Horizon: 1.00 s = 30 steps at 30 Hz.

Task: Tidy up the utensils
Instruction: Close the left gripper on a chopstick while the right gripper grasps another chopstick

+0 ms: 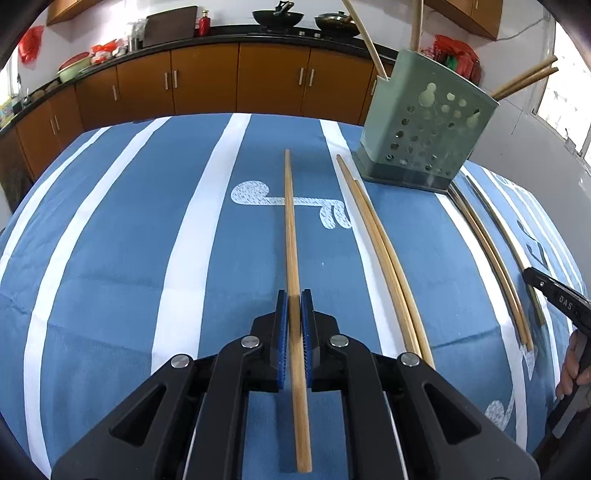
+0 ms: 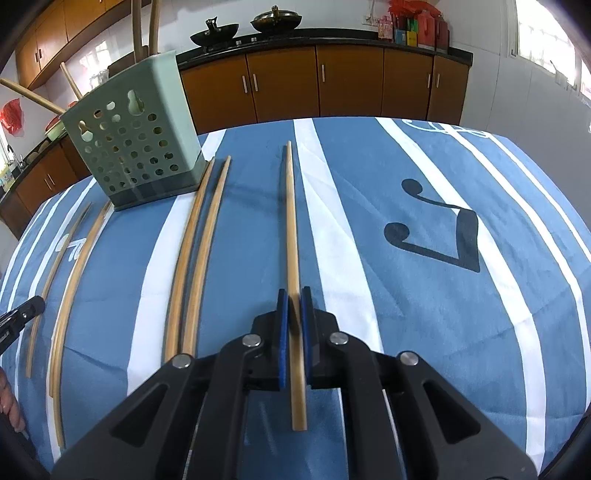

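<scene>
In the left wrist view my left gripper (image 1: 294, 295) is shut on a bamboo chopstick (image 1: 290, 221) that points away over the blue striped cloth (image 1: 110, 258). My right gripper (image 2: 294, 295) is likewise shut on another bamboo chopstick (image 2: 291, 221) in the right wrist view. A green perforated utensil holder (image 1: 424, 122) (image 2: 136, 147) stands at the far side of the cloth, with several chopsticks (image 1: 364, 33) sticking out of its top. Two loose chopsticks (image 1: 380, 251) lie side by side to the right of my left gripper. Another pair (image 2: 199, 258) lies to the left of my right gripper.
More chopsticks (image 1: 491, 258) lie at the cloth's right side in the left wrist view. A black finger of the other gripper (image 1: 554, 291) and a person's hand (image 1: 576, 365) show there. Brown cabinets (image 1: 207, 81) and a counter with woks (image 1: 277, 16) run behind the table.
</scene>
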Motion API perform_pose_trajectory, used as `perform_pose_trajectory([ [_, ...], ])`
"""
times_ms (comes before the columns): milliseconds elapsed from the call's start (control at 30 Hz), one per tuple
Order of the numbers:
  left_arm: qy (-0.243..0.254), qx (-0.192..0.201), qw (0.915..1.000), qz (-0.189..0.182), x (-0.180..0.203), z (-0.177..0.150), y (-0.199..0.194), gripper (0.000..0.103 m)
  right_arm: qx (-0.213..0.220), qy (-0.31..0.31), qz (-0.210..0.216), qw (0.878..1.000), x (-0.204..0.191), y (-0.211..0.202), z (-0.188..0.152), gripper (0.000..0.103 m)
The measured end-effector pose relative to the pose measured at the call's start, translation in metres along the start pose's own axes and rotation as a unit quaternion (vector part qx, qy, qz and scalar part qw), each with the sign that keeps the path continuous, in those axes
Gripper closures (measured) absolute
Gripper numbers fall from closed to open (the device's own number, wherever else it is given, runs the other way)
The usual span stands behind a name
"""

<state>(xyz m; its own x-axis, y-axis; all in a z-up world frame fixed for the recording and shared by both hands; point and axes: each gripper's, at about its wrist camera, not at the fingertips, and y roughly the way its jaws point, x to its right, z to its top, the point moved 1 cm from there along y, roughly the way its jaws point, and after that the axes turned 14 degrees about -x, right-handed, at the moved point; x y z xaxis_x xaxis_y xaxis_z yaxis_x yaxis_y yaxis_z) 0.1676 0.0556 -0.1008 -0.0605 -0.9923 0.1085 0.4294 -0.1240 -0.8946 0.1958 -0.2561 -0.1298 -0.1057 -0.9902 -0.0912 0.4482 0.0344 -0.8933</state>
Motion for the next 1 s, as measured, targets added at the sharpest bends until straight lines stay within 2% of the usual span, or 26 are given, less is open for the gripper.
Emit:
perform_pose_trajectory([
  [233,0.007,-0.002,0.9998,0.021,0.005,0.003,0.003,0.095,0.000,0.002,0.003,1.000,0.001,0.001,0.000,0.095],
  [600,0.011,-0.004,0.9998,0.018,0.005,-0.006,-0.001,0.095,-0.009,-0.008,0.002,1.000,0.000,-0.002,-0.003,0.095],
  [767,0.020,-0.001,0.9994,0.030,0.009,-0.010,-0.001,0.096,-0.004,-0.019,-0.006,1.000,-0.002,-0.003,-0.005,0.095],
  [833,0.025,-0.003,0.9990,0.036,0.010,-0.010,-0.001,0.096,-0.006,-0.012,0.003,1.000,0.000,-0.004,-0.005,0.095],
  [1000,0.025,0.005,0.9993,0.028,0.008,-0.007,-0.013,0.096,0.031,-0.002,0.021,0.999,0.006,-0.031,-0.002,0.095],
])
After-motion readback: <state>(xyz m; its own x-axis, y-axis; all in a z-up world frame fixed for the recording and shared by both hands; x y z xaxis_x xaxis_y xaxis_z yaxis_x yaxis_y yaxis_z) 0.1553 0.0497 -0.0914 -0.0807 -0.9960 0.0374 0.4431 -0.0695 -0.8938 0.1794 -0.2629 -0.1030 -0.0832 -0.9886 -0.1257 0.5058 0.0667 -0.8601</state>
